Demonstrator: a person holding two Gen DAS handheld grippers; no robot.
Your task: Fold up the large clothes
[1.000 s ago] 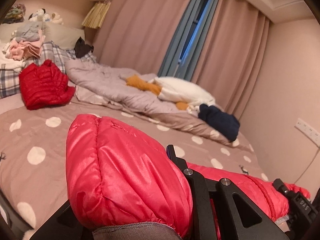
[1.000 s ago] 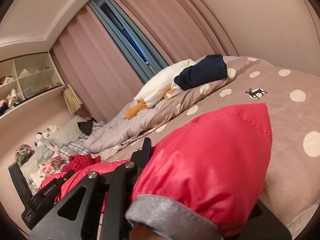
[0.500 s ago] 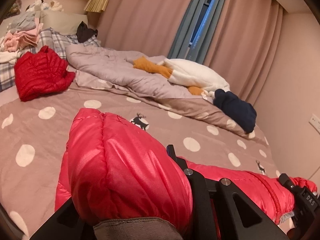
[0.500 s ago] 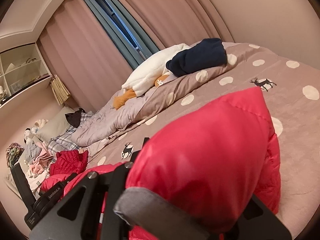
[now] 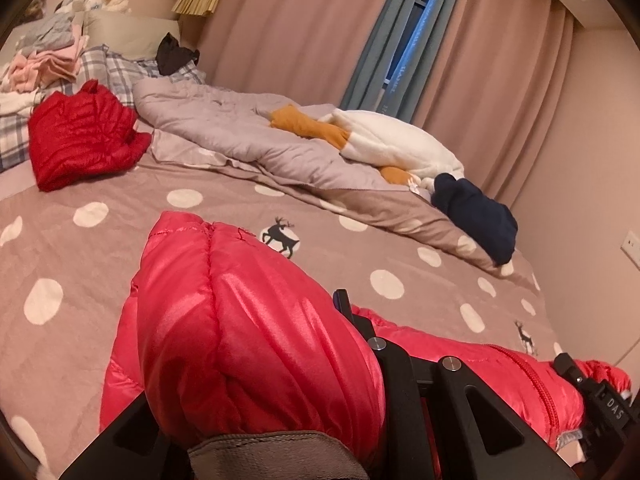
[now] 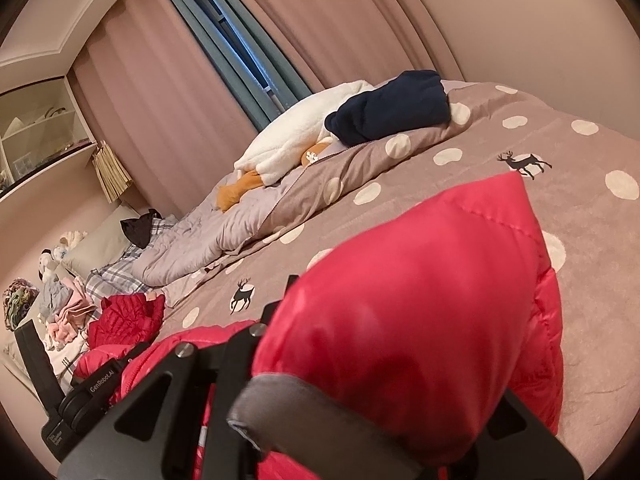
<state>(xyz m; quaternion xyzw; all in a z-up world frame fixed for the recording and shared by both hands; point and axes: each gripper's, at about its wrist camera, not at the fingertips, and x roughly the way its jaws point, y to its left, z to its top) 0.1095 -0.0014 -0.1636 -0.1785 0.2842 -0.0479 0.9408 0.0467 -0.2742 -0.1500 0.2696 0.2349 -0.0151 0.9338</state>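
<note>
Nearest the lens, the left tool (image 5: 280,420) is seen clamped tight on a bunched edge of the pink puffer jacket (image 5: 248,336), grey hem trim pinched w/ it. The right tool (image 6: 360,408) is likewise closed on a puffy wad of the same jacket (image 6: 420,320), grey trim gripped too. The rest of the jacket is stretched betw. the two tools along the near edge of the bed (image 5: 80,264), zipper (image 5: 532,376) showing, fabric draped onto the dotted cover.

Handling, as judged: light, v. soft, air-filled; the shiny shell is prob. slippery, so thin pinches may be lost. Hold is best taken at hem trim, seams or cuffs, where the cloth is firmer & less slick. Puff is expected to spring back, so folds will need pressing down.

Further off, a red quilted jacket (image 5: 80,136) is seen lying crumpled toward the pillows, well apart. Beyond, a grey duvet (image 5: 240,132), a white-and-orange plush (image 5: 392,144) & a navy garment (image 5: 476,216) are seen near the curtains (image 5: 300,32).
</note>
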